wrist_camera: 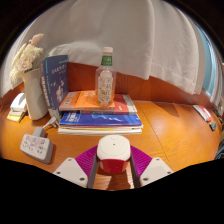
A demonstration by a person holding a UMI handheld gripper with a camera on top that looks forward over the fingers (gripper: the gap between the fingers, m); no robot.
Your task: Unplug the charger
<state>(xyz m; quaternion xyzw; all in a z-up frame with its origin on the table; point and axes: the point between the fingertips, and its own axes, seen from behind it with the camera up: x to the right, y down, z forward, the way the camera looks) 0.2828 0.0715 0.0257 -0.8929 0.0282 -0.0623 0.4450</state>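
The jaws stand apart only by the width of the small white charger block with a red band (113, 152), which sits between the two white fingers of the gripper (113, 168); the magenta pads (87, 158) lie against it on either side, so the fingers look clamped on it. The charger is a rounded, squarish white plug body, with a red strip across its lower half. Below it something pale shows between the fingers, too unclear to name. Whether the charger's pins are in any socket cannot be told from this view.

Places, taken from the charger: just to its left, a little farther off on the orange-brown wooden table (170, 125), lies a white power strip with dark sockets (36, 148); it is apart from the charger. Straight beyond the charger sits a stack of flat books with blue and orange covers (98, 116), and on top of that stack stands a clear plastic bottle with a green label (105, 80), upright. Beyond and to the left, a blue book (56, 80) leans upright beside a pale vase holding dried cream flowers (31, 70). Behind all of it hangs a white curtain (140, 40).
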